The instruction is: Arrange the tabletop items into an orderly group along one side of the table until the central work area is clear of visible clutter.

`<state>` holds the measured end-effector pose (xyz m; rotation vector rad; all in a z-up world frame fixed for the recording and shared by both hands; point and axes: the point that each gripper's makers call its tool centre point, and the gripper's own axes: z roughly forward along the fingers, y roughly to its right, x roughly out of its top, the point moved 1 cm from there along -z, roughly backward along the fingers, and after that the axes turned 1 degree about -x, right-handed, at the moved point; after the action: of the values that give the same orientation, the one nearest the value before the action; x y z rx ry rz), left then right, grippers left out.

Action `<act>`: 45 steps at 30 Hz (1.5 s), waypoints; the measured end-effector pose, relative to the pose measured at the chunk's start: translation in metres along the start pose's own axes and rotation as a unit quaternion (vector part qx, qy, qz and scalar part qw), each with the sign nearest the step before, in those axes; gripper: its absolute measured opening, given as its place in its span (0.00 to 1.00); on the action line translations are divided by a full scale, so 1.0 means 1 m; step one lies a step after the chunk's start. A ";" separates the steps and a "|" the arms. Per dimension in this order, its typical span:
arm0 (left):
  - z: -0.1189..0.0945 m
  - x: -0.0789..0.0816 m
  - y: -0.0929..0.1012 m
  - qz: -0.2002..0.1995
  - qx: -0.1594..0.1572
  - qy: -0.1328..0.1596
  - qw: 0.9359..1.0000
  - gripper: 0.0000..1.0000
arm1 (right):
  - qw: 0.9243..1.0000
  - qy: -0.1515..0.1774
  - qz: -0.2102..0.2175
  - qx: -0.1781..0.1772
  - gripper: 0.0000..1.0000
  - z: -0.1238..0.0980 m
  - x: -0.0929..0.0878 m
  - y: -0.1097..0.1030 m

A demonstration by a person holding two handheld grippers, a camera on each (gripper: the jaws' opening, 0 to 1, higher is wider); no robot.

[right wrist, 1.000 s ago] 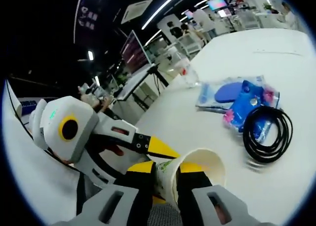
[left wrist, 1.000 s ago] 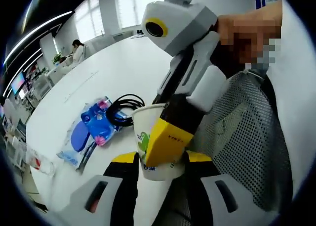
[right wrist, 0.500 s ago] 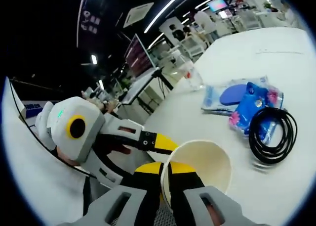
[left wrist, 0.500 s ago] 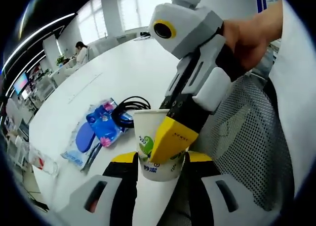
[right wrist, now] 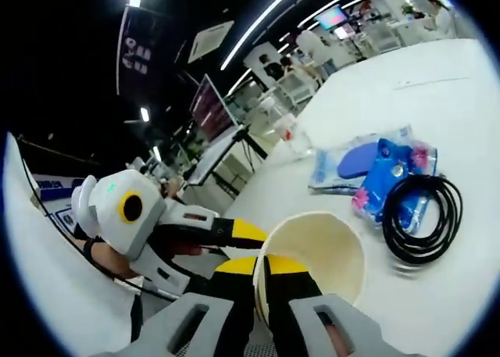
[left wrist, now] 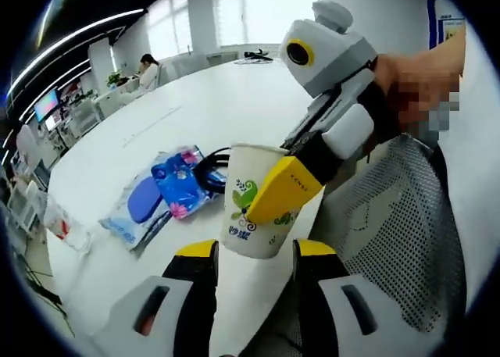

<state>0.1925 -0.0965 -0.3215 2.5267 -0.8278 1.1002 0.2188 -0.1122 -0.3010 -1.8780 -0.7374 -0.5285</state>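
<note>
Black cable point(right wrist: 420, 216) overlaps blue packet point(right wrist: 384, 175), seemingly touching.

Paper cup point(left wrist: 254, 208) up off the worktop point(left wrist: 180, 111), above and between the left gripper's point(left wrist: 254, 251) fingers point(left wrist: 195, 255), its rim pinched by the right gripper point(right wrist: 262, 267). Beyond the cup, coiled cable point(right wrist: 422, 216) lying on the worktop, overlapping the tissue pack point(right wrist: 391, 173) just behind it. Plastic bag point(right wrist: 351, 158) under and beside that pack, nearer the worktop's edge.
</note>
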 end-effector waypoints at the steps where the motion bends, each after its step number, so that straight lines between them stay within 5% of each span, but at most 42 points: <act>1: -0.001 -0.002 -0.003 0.001 0.004 0.000 1.000 0.38 | 1.000 0.003 0.000 -0.005 0.00 -0.001 0.001 0.003; 9: -0.011 -0.008 -0.033 -0.065 0.049 0.018 0.997 0.42 | 0.999 0.016 0.021 -0.029 0.00 -0.018 0.001 0.019; 16: -0.025 -0.017 -0.060 -0.143 0.087 0.048 0.985 0.45 | 0.997 0.021 0.042 -0.058 0.00 -0.034 -0.005 0.033; 26: -0.039 -0.031 -0.088 -0.188 0.123 0.065 0.972 0.46 | 0.994 0.022 0.053 -0.093 0.00 -0.058 -0.008 0.048; 30: -0.041 -0.036 -0.101 -0.204 0.137 0.073 0.967 0.48 | 0.989 0.057 0.091 -0.104 0.00 -0.067 0.001 0.050; 45: -0.066 -0.056 -0.121 -0.238 0.170 0.094 0.952 0.48 | 0.989 0.036 0.086 -0.111 0.00 -0.048 0.018 0.056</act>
<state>0.1949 0.0523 -0.3196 2.6194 0.0367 1.3640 0.2691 -0.1686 -0.3063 -2.0949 -0.4776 -0.5832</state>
